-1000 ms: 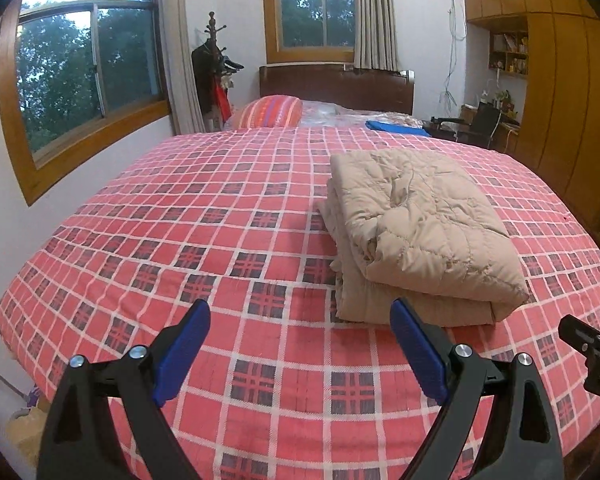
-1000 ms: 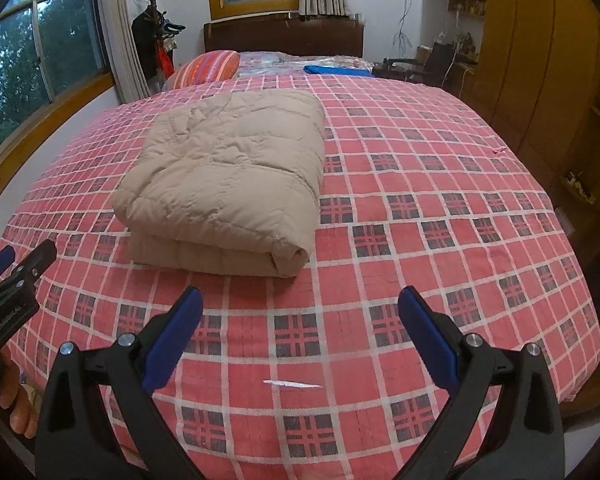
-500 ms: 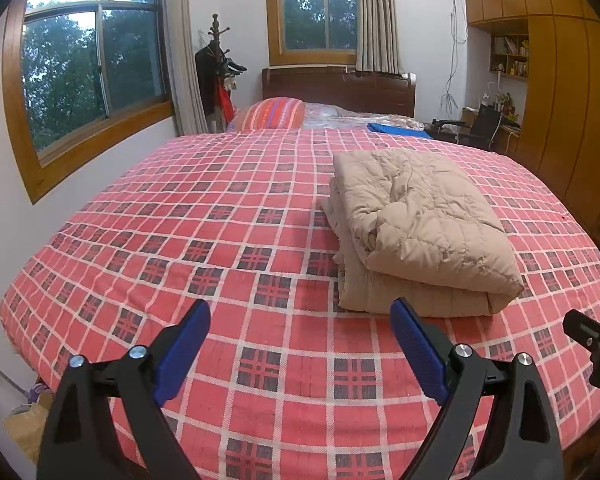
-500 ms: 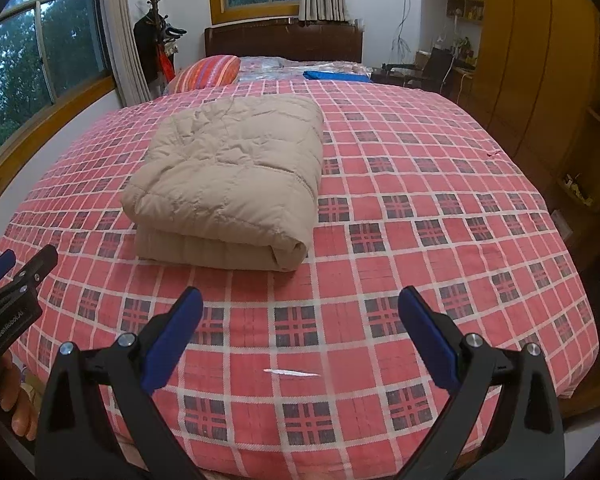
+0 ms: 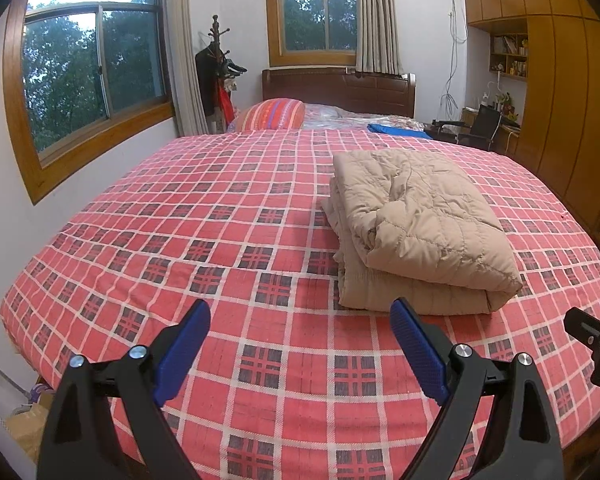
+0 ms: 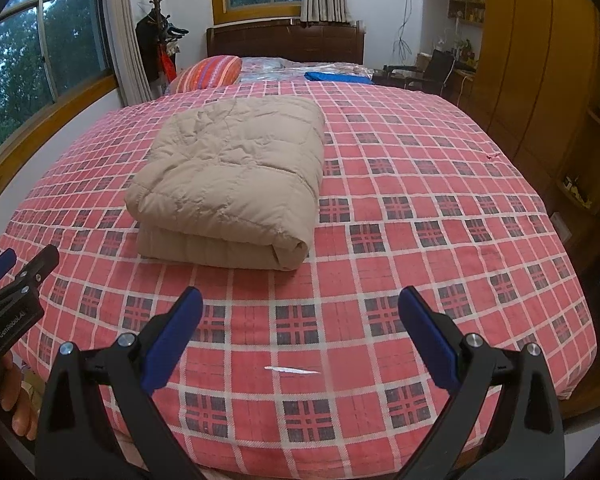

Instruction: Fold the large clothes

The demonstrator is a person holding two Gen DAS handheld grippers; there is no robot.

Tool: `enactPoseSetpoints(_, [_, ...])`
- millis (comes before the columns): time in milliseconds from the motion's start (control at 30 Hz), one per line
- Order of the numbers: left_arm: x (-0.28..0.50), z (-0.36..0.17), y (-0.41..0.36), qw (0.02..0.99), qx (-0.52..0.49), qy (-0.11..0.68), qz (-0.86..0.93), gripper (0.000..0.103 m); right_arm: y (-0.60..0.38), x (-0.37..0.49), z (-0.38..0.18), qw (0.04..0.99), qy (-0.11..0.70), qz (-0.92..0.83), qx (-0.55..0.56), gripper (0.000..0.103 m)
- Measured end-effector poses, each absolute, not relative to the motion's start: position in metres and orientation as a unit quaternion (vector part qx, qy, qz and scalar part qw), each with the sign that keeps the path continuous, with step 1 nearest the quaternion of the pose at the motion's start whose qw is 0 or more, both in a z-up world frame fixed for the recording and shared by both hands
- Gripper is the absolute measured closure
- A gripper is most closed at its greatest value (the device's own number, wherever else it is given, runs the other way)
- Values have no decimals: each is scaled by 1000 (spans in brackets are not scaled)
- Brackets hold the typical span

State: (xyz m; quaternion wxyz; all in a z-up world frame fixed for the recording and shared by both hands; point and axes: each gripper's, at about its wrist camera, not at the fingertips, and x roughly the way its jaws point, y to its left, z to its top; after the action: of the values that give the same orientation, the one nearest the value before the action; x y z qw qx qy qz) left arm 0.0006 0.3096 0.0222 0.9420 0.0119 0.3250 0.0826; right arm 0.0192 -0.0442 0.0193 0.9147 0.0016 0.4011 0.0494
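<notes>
"GenRobot.AI" printed white on the black plastic left gripper (image 5: 300, 314), blue ribbed pads spread apart, puffy quilted beige down coat (image 6: 236, 184) folded thick mid-bed on red plaid bedspread (image 6: 420, 208), right gripper (image 6: 298, 302) gaping empty too

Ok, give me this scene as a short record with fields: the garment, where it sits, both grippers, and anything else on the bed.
garment: beige quilted down coat, folded into a thick bundle
surface: red plaid bedspread
left gripper: open, empty, short of the coat
right gripper: open, empty, short of the coat
also on bed: striped pillow, blue cloth, small white scrap
</notes>
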Motion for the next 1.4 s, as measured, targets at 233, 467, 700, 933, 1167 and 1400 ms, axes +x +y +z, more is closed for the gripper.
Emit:
enactPoseSetpoints(233, [0, 23, 309, 942, 11, 325, 84, 11, -44, 20, 21, 913, 404, 54, 1, 5])
enactPoseSetpoints(467, [0, 23, 309, 942, 11, 324, 84, 11, -45, 21, 20, 913, 404, 54, 2, 5])
enactPoseSetpoints(700, [-1, 24, 309, 942, 11, 324, 84, 11, -44, 21, 20, 913, 405, 54, 2, 5])
enactPoseSetpoints(933, [-1, 24, 309, 942, 11, 325, 84, 11, -46, 22, 19, 914, 403, 55, -1, 5])
enactPoseSetpoints(1167, [-1, 24, 308, 942, 12, 325, 85, 11, -46, 21, 20, 914, 402, 55, -1, 5])
enactPoseSetpoints(1400, [-1, 24, 308, 942, 12, 324, 84, 11, -46, 21, 19, 913, 403, 57, 5, 5])
